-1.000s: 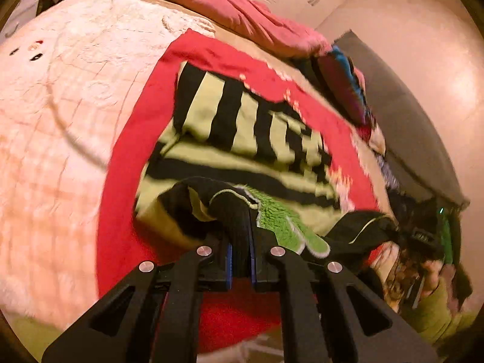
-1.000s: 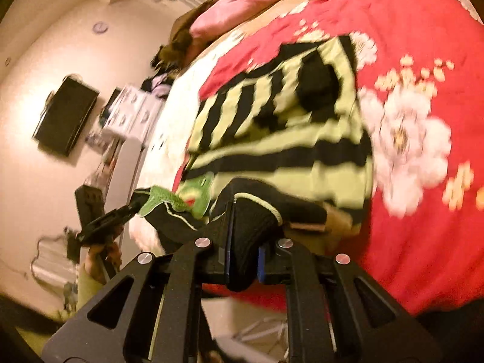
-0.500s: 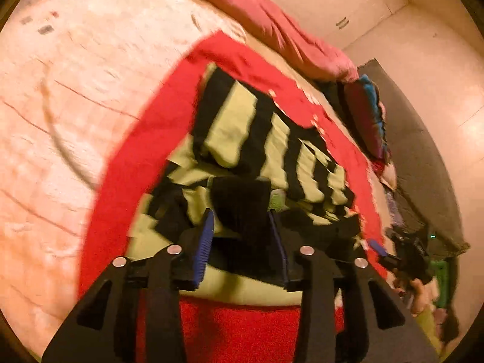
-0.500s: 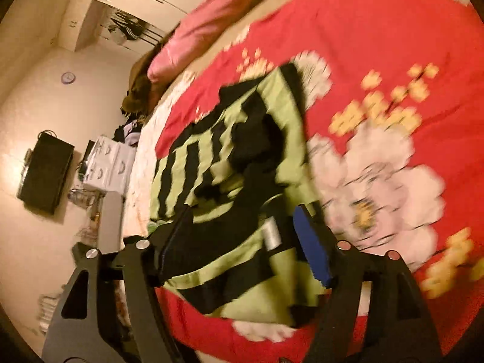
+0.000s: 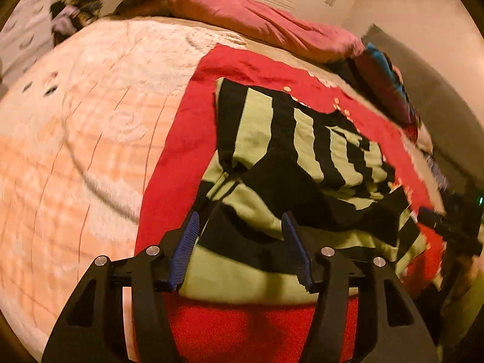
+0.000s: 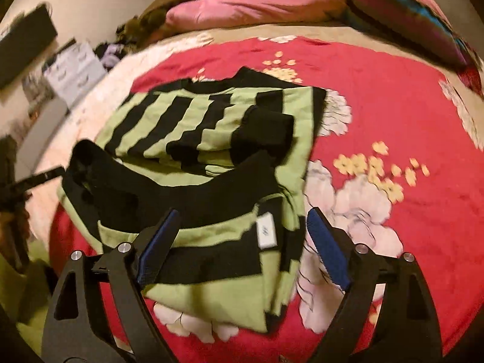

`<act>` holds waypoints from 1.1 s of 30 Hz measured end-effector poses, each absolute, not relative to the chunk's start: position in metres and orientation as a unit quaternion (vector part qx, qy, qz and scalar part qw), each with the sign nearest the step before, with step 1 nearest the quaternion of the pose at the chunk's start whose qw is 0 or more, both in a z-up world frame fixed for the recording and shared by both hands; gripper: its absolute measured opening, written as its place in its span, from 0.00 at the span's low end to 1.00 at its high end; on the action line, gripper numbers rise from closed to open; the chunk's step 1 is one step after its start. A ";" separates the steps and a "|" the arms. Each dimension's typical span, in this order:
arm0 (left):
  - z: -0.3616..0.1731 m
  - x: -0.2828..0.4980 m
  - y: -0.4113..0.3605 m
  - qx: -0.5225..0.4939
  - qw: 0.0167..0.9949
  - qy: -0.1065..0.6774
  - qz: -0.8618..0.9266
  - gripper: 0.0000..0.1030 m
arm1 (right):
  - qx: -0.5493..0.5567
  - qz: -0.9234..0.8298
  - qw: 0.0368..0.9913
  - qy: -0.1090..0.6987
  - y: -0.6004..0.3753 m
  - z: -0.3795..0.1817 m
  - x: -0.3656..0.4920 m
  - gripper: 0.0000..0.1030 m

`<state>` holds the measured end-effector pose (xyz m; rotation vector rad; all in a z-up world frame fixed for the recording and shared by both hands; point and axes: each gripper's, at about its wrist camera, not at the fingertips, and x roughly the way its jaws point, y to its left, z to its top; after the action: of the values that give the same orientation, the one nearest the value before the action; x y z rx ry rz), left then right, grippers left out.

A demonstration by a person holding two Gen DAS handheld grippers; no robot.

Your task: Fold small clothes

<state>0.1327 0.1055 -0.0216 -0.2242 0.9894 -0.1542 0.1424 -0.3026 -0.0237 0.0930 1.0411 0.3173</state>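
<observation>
A small black-and-green striped sweater (image 5: pixel 266 139) (image 6: pixel 193 127) lies on a red flowered blanket (image 5: pixel 187 133) (image 6: pixel 393 115), its near part folded over onto the body. A white label (image 6: pixel 266 230) shows on the folded-over hem. My left gripper (image 5: pixel 242 242) hovers over the sweater's near left part; its jaws are opening and its blue pads (image 5: pixel 184 242) press on nothing. My right gripper (image 6: pixel 242 236) hangs above the near right part, jaws opening wide around the label area, pads (image 6: pixel 326 248) clear of the cloth.
A cream fluffy blanket (image 5: pixel 75 139) covers the bed's left side. Pink bedding (image 5: pixel 260 21) (image 6: pixel 257 6) and a dark multicoloured pillow (image 6: pixel 408 15) lie at the far end. A white drawer unit (image 6: pixel 72 69) stands beyond the bed. The other gripper (image 5: pixel 447 227) shows at the right edge.
Both grippers were shut on the sweater's raised edge; they laid it over the body and opened. The cloth now lies free on the blanket below them.
</observation>
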 end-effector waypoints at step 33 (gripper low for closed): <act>0.048 0.161 0.105 -0.150 0.914 0.359 -0.114 0.05 | 0.213 0.181 0.883 0.376 -0.358 0.031 0.183 0.06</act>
<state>0.1611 0.1047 0.0475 -0.3086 0.7400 -0.2344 0.1826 -0.3585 0.0312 0.4435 0.7836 0.3758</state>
